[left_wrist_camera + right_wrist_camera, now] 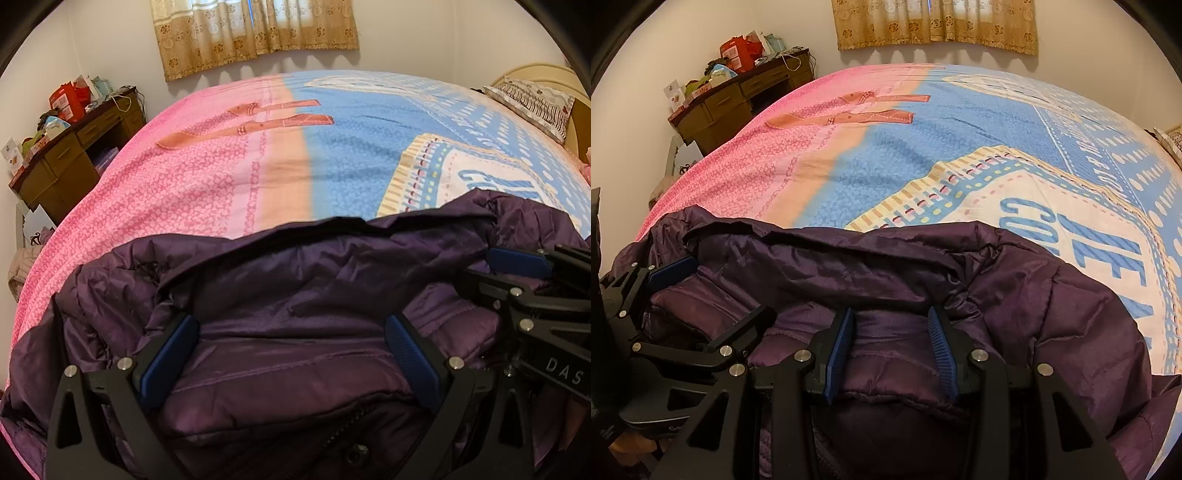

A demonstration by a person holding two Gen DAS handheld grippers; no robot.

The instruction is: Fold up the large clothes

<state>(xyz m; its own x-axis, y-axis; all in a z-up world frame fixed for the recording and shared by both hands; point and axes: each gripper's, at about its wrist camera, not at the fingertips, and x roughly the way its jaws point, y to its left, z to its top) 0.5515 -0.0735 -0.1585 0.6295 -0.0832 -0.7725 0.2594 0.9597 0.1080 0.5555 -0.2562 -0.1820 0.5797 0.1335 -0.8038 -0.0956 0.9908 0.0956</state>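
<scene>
Beyond the bunched dark purple quilted jacket (pixel 295 280), the pink-and-blue printed bedspread (pixel 221 173) is lying broad and bare, giving open room ahead. The right gripper (pixel 517 258) is crowding the left gripper (pixel 291 347) from its right side. A cluttered dark wooden desk (pixel 74 147) is standing beside the bed's far left edge.

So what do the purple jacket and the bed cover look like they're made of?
Purple jacket: looks like thin synthetic shell, perhaps nylon, slightly glossy, puffed and quilted with stitched channels, so probably padded. Bed cover: matte printed woven cloth, likely cotton or a blend; it shows no sheen and only soft creases.
</scene>
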